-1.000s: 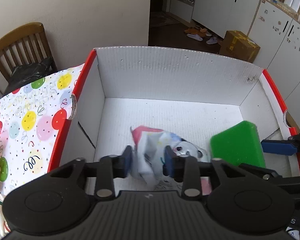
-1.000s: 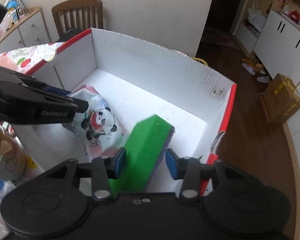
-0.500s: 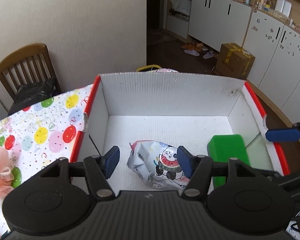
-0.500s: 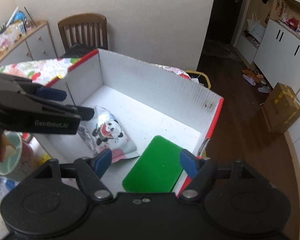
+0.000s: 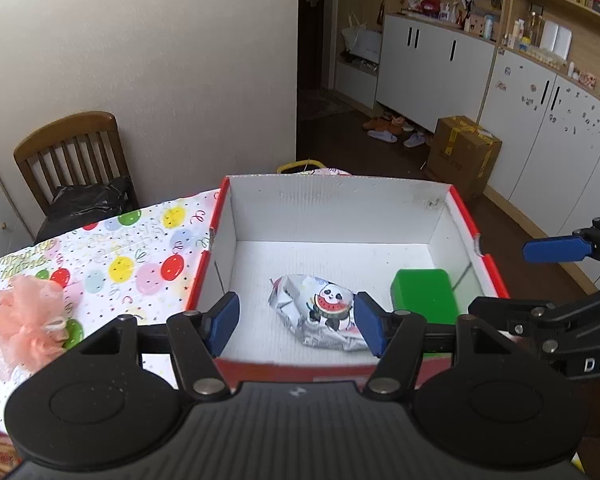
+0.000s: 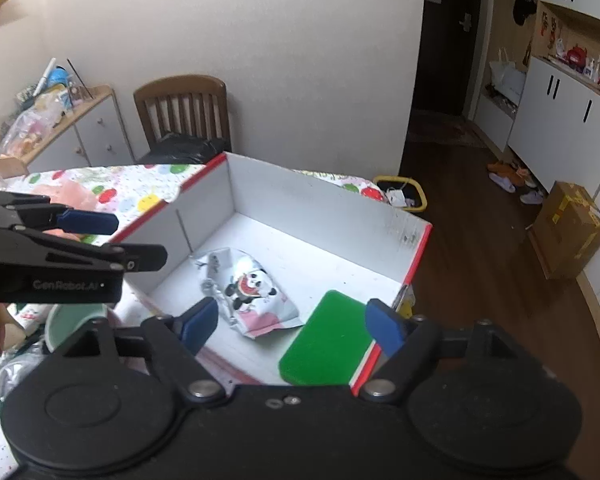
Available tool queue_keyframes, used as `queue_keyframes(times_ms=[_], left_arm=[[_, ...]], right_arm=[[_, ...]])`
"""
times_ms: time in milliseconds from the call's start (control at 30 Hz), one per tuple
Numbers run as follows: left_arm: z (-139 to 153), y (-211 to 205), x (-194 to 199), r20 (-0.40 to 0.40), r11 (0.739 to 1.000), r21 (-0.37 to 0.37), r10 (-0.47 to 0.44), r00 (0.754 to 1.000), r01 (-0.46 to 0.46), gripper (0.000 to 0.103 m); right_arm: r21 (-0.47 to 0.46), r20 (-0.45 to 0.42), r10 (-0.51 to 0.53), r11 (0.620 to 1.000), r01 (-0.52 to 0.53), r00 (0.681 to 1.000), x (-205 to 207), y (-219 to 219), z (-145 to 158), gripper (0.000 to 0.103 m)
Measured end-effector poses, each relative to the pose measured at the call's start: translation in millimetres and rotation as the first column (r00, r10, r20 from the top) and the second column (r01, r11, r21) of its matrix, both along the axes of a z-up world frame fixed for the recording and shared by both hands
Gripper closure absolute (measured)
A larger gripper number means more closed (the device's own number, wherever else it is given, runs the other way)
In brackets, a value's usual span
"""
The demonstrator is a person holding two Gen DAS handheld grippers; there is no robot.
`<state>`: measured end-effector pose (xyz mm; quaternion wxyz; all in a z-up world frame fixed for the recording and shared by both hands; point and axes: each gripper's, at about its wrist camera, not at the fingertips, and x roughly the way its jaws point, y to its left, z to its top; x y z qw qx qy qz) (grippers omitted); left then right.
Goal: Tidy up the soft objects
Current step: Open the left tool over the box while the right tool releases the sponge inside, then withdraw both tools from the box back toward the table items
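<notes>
A white cardboard box with red rims (image 5: 332, 208) (image 6: 312, 200) stands on the table. On its floor lie a soft panda-print pouch (image 5: 320, 312) (image 6: 252, 292) and, to its right, a green sponge (image 5: 424, 296) (image 6: 328, 344). My left gripper (image 5: 297, 326) hovers open above the box's near edge, apart from the pouch. My right gripper (image 6: 291, 325) hangs above the sponge with its jaws opening and nothing between them. Each gripper also shows in the other's view: the right gripper (image 5: 556, 249) at the right edge, the left gripper (image 6: 100, 236) at the left.
A pink mesh puff (image 5: 24, 320) lies on the balloon-print tablecloth (image 5: 120, 256) left of the box. A green bowl (image 6: 72, 316) sits near the table's front. A wooden chair (image 5: 68, 152) stands by the wall, and a brown carton (image 5: 460, 152) on the floor.
Both grippers let go, the left of the pouch and the right of the sponge, and opened. Both rose and drew back from the box. Pouch and sponge now rest on the box floor.
</notes>
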<state>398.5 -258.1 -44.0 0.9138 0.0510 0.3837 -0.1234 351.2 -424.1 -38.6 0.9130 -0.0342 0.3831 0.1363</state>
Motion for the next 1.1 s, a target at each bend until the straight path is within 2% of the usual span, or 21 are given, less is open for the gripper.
queue_keyframes(times_ms=[267, 433, 633, 867, 1100], left_arm=[[28, 26, -54, 0.051, 0.999, -0.039, -0.008, 0.999, 0.010, 0.036], [42, 42, -88, 0.096, 0.999, -0.046, -0.016, 0.995, 0.020, 0.020], [46, 71, -126, 0.112, 0.997, -0.076, 0.013, 0.994, -0.004, 0.017], [48, 118, -164, 0.120, 0.990, -0.133, 0.056, 0.991, -0.040, 0.015], [41, 168, -188, 0.070, 0.975, -0.192, 0.130, 0.989, -0.114, 0.012]], right_arm=[[0.046, 0.045, 0.031, 0.998, -0.033, 0.998, -42, 10, 21, 0.013], [0.064, 0.063, 0.051, 0.996, -0.055, 0.997, -68, 26, 28, 0.007], [0.099, 0.060, 0.092, 0.990, -0.097, 0.994, -96, 47, 30, 0.000], [0.103, 0.031, 0.144, 0.984, -0.147, 0.989, -119, 77, 23, 0.000], [0.130, 0.002, 0.170, 0.977, -0.169, 0.985, -134, 100, 10, 0.000]])
